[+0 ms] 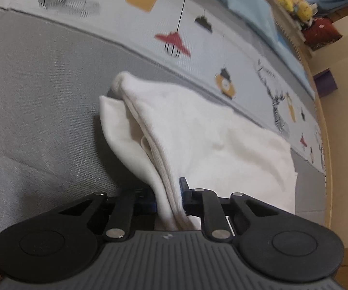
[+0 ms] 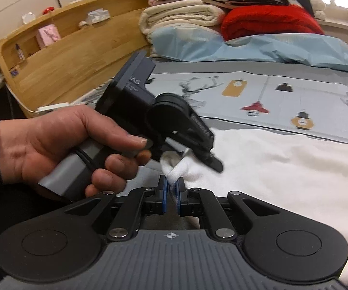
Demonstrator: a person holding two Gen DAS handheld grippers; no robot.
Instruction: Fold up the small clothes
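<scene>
Because a fold needs two held points along one edge, both grippers are clamped on the same white garment (image 2: 282, 169), which lies spread on the grey bed (image 1: 40, 96) with its far part flat and its near edge gathered up. Nearest in the right wrist view, the right gripper (image 2: 171, 193) has its jaws nearly together on a small bunched tip of the cloth, pinched between the blue pads (image 2: 164, 194); the tip stands up just beyond them, so the grip looks thin. Just beyond that, the left gripper (image 2: 212, 160) points steeply down into the cloth, carried by a hand (image 2: 60, 149) wrapped round its handle, and in its own view the left gripper (image 1: 167, 203) has its jaws closed on a doubled, ribbed band of fabric, probably a hem or cuff, that rises away from it as a ridge. The two grips sit close together, which suggests they will part to stretch the edge. What kind of garment this is I cannot tell: its right side is cut off, and its near edge is hidden under the gripper bodies. Motion blur smears the left gripper's tip. Farther off lie a printed sheet (image 2: 270, 91), a pale blue cover (image 2: 246, 46), stacked folded blankets (image 2: 186, 14) and a wooden headboard (image 2: 65, 60).
</scene>
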